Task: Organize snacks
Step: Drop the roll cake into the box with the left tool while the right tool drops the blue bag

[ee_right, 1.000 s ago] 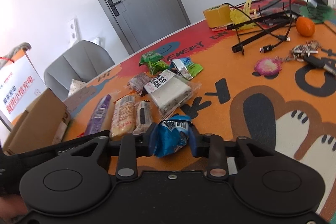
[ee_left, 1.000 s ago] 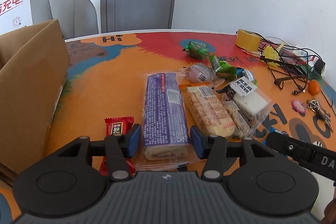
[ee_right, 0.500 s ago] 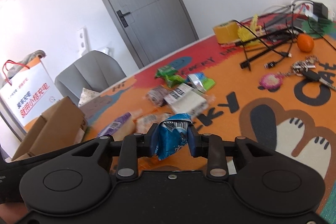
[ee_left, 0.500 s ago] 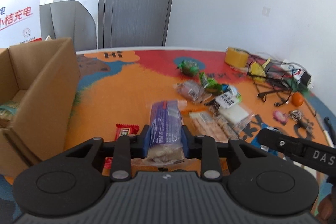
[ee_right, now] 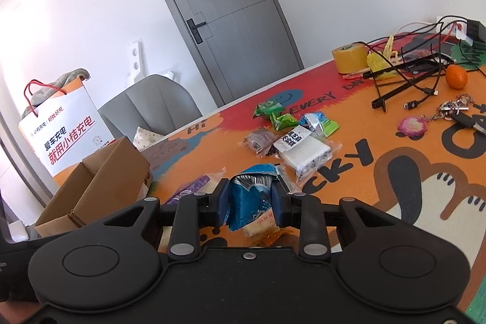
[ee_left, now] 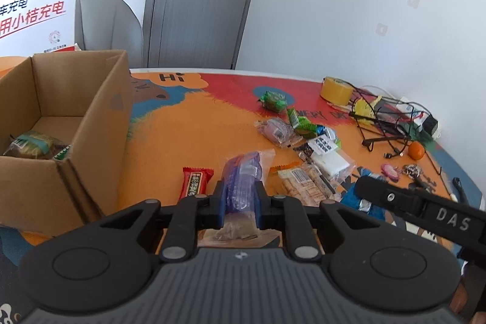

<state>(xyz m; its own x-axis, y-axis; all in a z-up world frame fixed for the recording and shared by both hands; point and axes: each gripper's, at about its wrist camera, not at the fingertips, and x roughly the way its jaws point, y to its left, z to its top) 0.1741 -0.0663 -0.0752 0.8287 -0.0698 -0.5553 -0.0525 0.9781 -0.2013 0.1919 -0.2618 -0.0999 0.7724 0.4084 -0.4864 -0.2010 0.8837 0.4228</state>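
My left gripper is shut on a long purple snack pack and holds it above the table. My right gripper is shut on a blue snack bag, also lifted; the bag also shows in the left wrist view. An open cardboard box stands at the left with a green-labelled snack inside; it also shows in the right wrist view. On the table lie a red bar, a cracker pack, a white cake pack and green candies.
A yellow tape roll, tangled cables, an orange fruit and keys lie at the right. A grey chair and a white paper bag stand behind the box.
Both grippers have risen and pulled back from the table. The left closed on the purple pack and lifted it; more of the box interior now shows. The right still holds the blue bag.
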